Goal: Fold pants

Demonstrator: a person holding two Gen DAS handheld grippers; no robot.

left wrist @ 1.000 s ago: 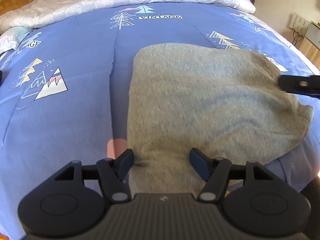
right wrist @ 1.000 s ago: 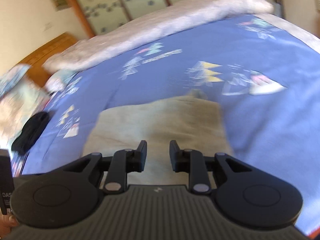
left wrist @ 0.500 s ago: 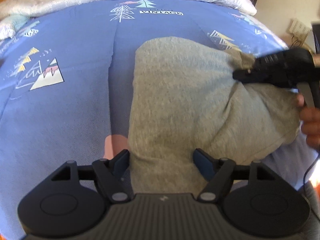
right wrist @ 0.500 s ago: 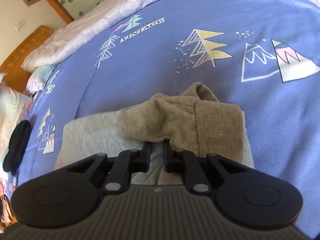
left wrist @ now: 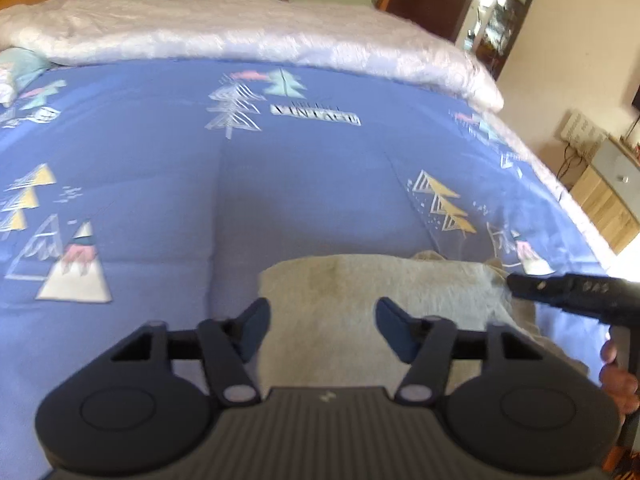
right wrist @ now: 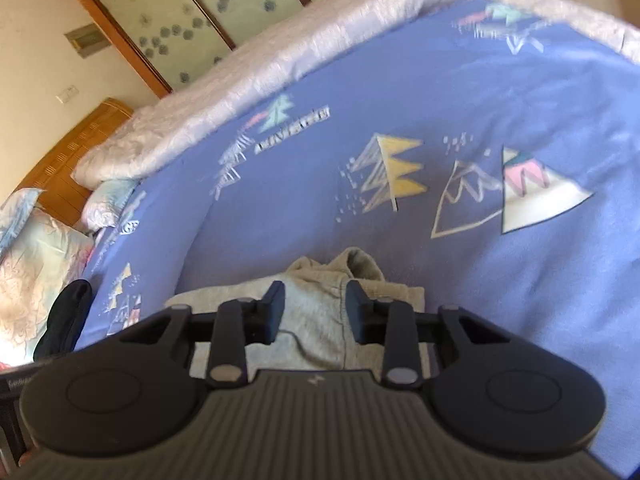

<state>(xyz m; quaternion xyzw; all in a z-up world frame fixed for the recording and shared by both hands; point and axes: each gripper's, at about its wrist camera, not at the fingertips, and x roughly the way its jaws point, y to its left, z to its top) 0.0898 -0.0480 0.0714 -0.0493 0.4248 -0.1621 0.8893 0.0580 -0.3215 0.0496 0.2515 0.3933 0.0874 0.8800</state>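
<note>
I am looking down my left gripper (left wrist: 322, 330) at the folded grey pants (left wrist: 384, 292), which are lying in the lower middle of the left wrist frame on the blue printed bedspread (left wrist: 280, 184). Its jaws are standing spread, having just been closing a little, and they are hanging over the near part of the cloth with nothing pinched between them — the pads are not pressing on the fabric as far as I can tell. At the right edge of that frame my right gripper (left wrist: 516, 282) is reaching in with its tip at the pants' right side, and part of a hand (left wrist: 618, 384) is showing below it. In the right wrist frame the right gripper (right wrist: 314, 312) is sitting at lower centre with its jaws a moderate way apart, having just been opening; the bunched cuff end of the pants (right wrist: 320, 292) is lying between and beyond the fingers, and they are not clamping it. A white quilt (left wrist: 240, 28) is running across the top of the bed — both frames are somewhat blurred.
</note>
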